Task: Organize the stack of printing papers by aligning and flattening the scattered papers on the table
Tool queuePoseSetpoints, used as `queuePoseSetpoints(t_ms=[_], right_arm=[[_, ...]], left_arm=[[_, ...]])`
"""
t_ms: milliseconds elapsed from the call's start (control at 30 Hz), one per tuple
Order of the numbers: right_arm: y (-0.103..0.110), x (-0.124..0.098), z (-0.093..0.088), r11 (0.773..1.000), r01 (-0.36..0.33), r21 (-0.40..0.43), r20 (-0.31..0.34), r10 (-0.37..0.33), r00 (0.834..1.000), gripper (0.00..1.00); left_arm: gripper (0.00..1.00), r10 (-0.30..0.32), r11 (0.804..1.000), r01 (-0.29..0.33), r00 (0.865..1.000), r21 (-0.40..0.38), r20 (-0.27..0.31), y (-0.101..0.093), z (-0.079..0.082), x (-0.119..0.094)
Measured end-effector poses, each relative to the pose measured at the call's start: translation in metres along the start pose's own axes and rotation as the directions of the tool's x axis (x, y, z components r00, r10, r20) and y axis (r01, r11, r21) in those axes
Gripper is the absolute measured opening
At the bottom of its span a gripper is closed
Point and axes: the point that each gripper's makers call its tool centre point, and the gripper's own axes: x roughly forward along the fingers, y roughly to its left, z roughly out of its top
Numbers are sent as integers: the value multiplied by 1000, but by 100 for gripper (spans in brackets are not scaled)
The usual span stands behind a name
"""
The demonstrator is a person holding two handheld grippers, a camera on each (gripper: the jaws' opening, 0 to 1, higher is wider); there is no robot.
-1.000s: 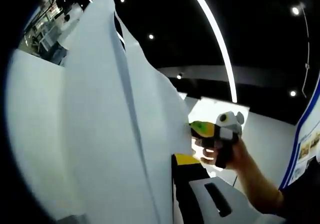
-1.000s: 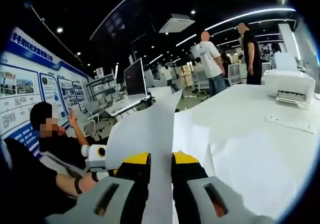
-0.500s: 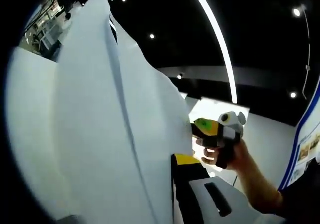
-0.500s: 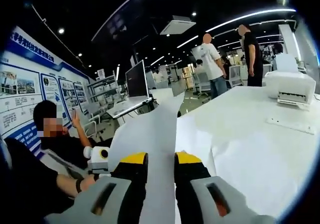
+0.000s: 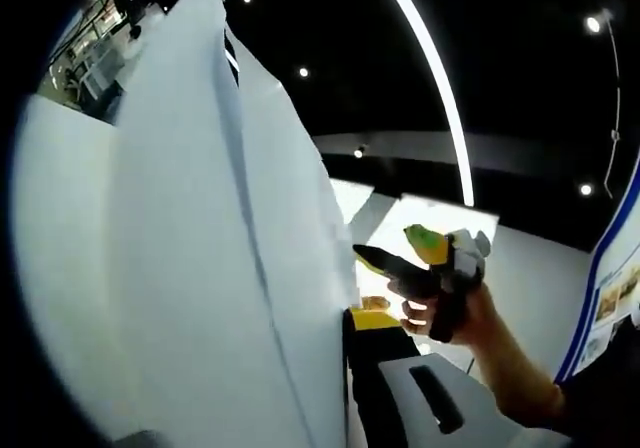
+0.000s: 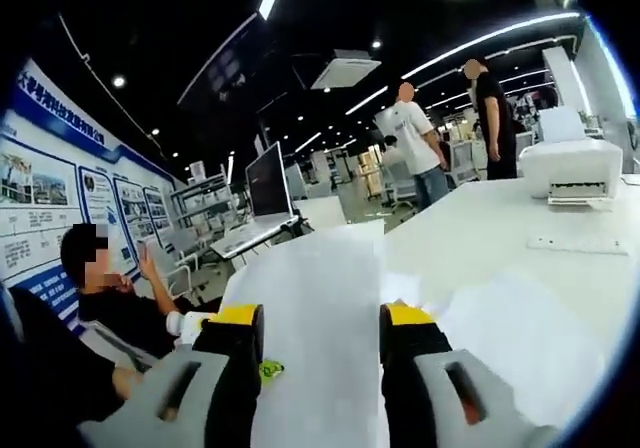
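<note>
In the left gripper view, a stack of white printing paper sheets (image 5: 200, 258) stands on edge and rises past the camera, its edges fanned unevenly near the top. The left gripper (image 5: 345, 368) shows one yellow-tipped black jaw beside the sheets while the other is hidden behind them, so whether it pinches the paper cannot be told. To its right, a person's hand (image 5: 450, 313) holds the right gripper (image 5: 395, 253), its green-and-yellow tipped jaws spread apart just beside the paper's edge without touching it. In the right gripper view, the right gripper's (image 6: 320, 318) yellow-tipped jaws stand wide apart with the white sheets (image 6: 315, 308) running between them, untouched on either side. More loose sheets lie on the white table (image 6: 520, 218) to the right. A white printer (image 6: 570, 163) sits at the table's far end, two people stand behind it, and a seated person is at the left.
</note>
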Motion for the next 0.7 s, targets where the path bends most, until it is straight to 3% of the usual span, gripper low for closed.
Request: queuePoseSetpoints(t_ms=[333, 433, 700], right_arm=[[-13, -9, 9, 998, 57, 17, 62, -58, 996, 67], [-10, -9, 5, 998, 67, -12, 63, -66, 996, 73], [-10, -26, -2, 993, 111, -26, 76, -109, 991, 77]], left_arm=[[7, 4, 1000, -4, 1000, 3, -3, 1, 0, 0], [7, 4, 1000, -4, 1000, 3, -3, 1, 0, 0], [7, 5, 1000, -5, 1000, 10, -4, 1, -1, 0]])
